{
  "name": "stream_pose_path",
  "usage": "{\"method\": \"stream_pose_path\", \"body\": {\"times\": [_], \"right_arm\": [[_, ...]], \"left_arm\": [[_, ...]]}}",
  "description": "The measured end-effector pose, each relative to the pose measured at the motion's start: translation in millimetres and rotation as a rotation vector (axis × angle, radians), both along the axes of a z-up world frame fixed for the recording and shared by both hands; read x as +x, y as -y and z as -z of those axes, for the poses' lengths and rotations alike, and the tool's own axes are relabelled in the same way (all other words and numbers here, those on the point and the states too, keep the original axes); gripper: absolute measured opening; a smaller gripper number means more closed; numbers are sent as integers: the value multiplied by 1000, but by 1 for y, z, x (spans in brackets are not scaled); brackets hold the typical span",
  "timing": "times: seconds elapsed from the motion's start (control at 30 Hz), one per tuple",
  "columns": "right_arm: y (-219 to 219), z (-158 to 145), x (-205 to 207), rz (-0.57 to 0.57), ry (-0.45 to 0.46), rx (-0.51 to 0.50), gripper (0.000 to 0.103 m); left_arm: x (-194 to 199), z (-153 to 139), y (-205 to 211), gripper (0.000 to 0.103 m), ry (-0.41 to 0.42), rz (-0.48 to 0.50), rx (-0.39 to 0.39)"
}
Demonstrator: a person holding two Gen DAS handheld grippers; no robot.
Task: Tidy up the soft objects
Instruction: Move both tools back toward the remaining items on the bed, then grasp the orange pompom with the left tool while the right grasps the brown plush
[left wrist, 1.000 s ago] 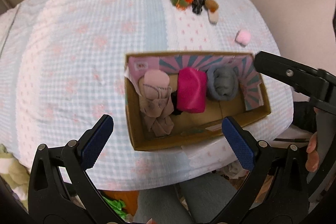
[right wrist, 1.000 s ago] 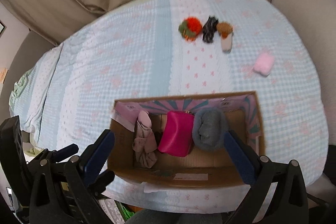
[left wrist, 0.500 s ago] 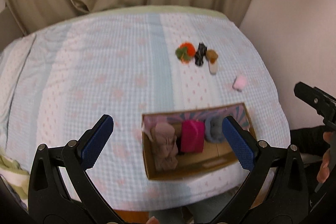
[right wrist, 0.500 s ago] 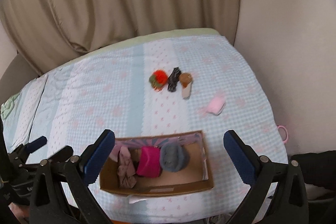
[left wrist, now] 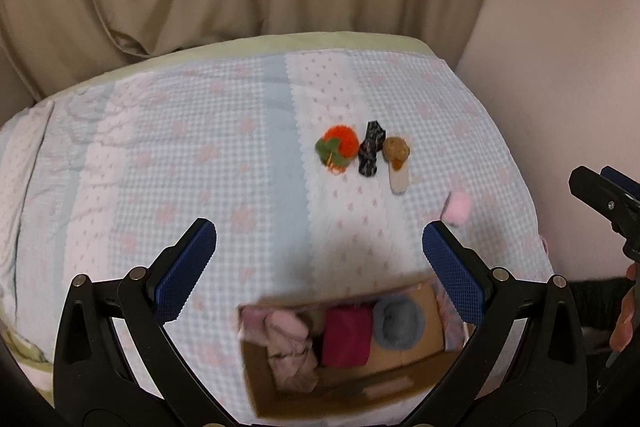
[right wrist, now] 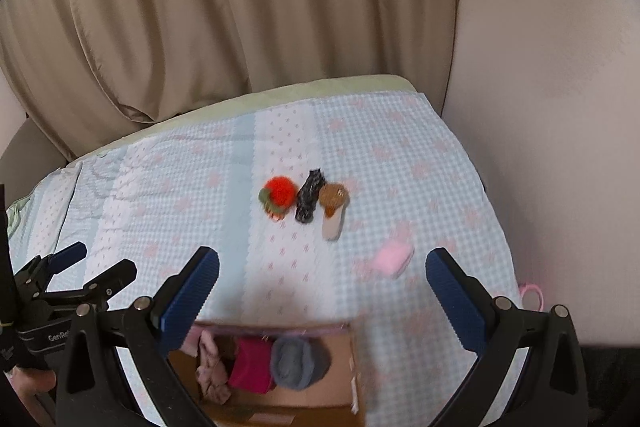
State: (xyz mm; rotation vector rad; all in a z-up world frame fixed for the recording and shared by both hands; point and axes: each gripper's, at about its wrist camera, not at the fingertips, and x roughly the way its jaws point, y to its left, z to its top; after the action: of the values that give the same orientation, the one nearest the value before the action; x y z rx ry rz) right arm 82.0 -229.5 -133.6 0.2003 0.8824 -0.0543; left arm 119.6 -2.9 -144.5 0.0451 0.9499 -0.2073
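Cardboard box (left wrist: pixel 352 359) with three rolled soft pieces now sits low in view; both grippers (left wrist: pixel 320 267) (right wrist: pixel 322 301) pulled back, fingers spread, empty. Fuzzy orange pompom (left wrist: pixel 339 147) and neighbours wait farther up the bed.

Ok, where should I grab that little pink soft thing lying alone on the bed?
Take the pink soft item across its short width, coming straight down with the right gripper, which is open and nearer. It lies flat, apart from the other three items, so both fingers likely have room.

both wrist views high, facing bed (left wrist: pixel 240 131), sharing box (right wrist: pixel 344 379)
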Motion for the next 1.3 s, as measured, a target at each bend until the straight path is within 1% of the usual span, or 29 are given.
{"method": "stream_pose_path", "body": {"times": [0.2, 0.37, 0.57, 0.73, 0.77, 0.9, 0.93, 1.07, 1.13, 1.2, 1.3], "right_arm": [[25, 21, 54, -38, -7, -4, 103], [33, 53, 96, -73, -21, -13, 103], [34, 112, 144, -79, -87, 8, 103], [34, 161, 179, -64, -136, 7, 102], [35, 172, 185, -60, -147, 8, 99], [34, 217, 210, -53, -207, 5, 95], [34, 226, 215, -52, -219, 7, 94], [34, 260, 229, -44, -266, 11, 91], [34, 271, 233, -42, -279, 12, 91], [34, 281, 239, -45, -287, 14, 86], [32, 291, 245, -50, -295, 21, 82]], "left_arm": [[55, 17, 32, 103, -15, -20, 3], [105, 46, 56, 103, -29, -14, 36], [162, 96, 77, 103, -76, 46, 72], [214, 149, 91, 102, -131, 109, 93], [222, 160, 93, 102, -141, 120, 94], [253, 206, 100, 100, -180, 164, 106], [261, 219, 102, 99, -193, 172, 111], [279, 256, 107, 96, -226, 195, 126], [286, 268, 107, 94, -235, 202, 131], [293, 279, 108, 92, -244, 208, 124], [301, 291, 111, 77, -257, 220, 125]]}}
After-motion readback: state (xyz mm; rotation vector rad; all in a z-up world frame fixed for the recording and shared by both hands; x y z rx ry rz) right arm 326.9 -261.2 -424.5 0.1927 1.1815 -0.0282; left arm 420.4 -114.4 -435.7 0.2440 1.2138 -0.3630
